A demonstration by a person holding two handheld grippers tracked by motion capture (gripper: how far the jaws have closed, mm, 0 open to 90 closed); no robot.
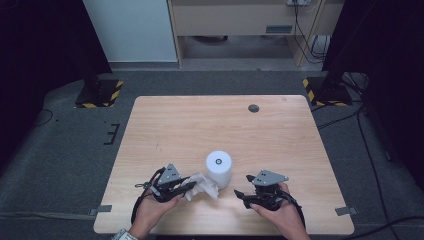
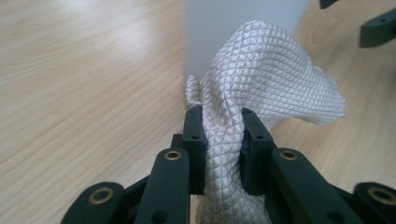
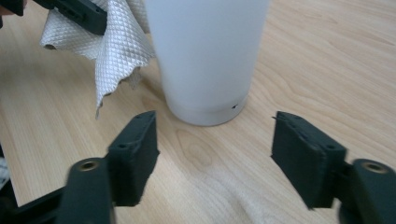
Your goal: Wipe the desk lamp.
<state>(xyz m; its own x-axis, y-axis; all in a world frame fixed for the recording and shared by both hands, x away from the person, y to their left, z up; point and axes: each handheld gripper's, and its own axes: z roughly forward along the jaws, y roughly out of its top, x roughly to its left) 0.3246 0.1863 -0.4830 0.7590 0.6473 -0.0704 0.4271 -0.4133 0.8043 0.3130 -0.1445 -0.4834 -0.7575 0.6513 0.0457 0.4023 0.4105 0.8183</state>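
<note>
Because the cloth [image 2: 261, 93] is a soft quilted sheet, it will fold and drape under any grip; it is judged light and not fragile, and a pinch on a gathered fold, as here, should hold better than one on a loose edge. The left gripper [image 2: 223, 135] is clamped on such a fold, with the free corner hanging toward the cup [image 1: 219, 169]. In the high view the cloth [image 1: 202, 186] lies just left of the cup, at the near middle of the table [image 1: 175, 120].

The cup is a white, smooth-walled cylinder, stiff and probably light; its surface may be slippery, so a grip across the lower wall is advised. The right gripper [image 3: 215, 154] points at its base with jaws spread and nothing between them.

The left gripper view shows the pads biting into the weave, which the high view does not resolve. The right gripper view shows a small hole near the base of the cup [image 3: 205, 60]. The high view alone gives the layout: both hands and a dark dot at the centre of the cup's top.
</note>
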